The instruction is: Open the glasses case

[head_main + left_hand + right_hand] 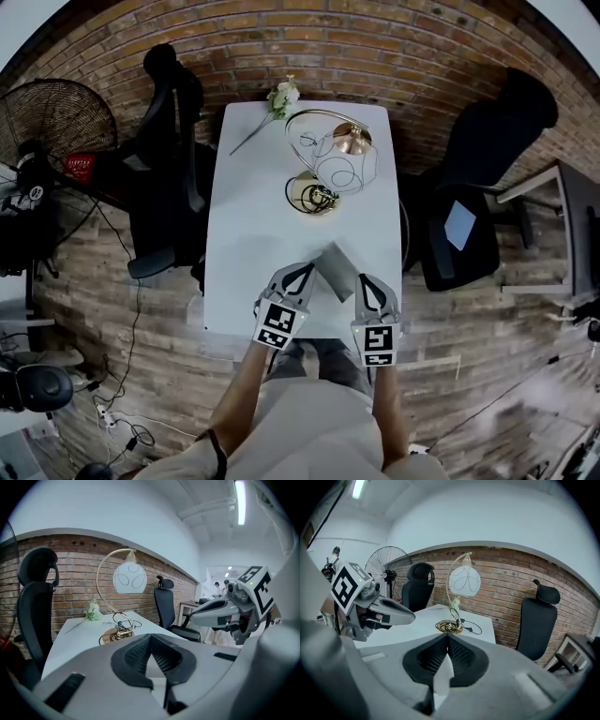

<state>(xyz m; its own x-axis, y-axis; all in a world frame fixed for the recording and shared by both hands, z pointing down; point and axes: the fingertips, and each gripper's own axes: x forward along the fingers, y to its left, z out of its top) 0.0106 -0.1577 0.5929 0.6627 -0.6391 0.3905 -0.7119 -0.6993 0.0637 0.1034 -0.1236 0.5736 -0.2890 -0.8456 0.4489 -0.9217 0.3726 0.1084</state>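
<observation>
Glasses case (336, 270) on the counter (253, 216), between two grippers.
Long axis slants far-left to near-right; left gripper (305, 270) and right gripper (364, 281) equally near, fingers pressed together, empty.

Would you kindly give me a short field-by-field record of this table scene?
table: white
glasses case: grey, lying on table between the grippers, not gripped
left gripper: jaws together, empty
right gripper: jaws together, empty
lamp: far end, gold base
flower: far edge
</observation>
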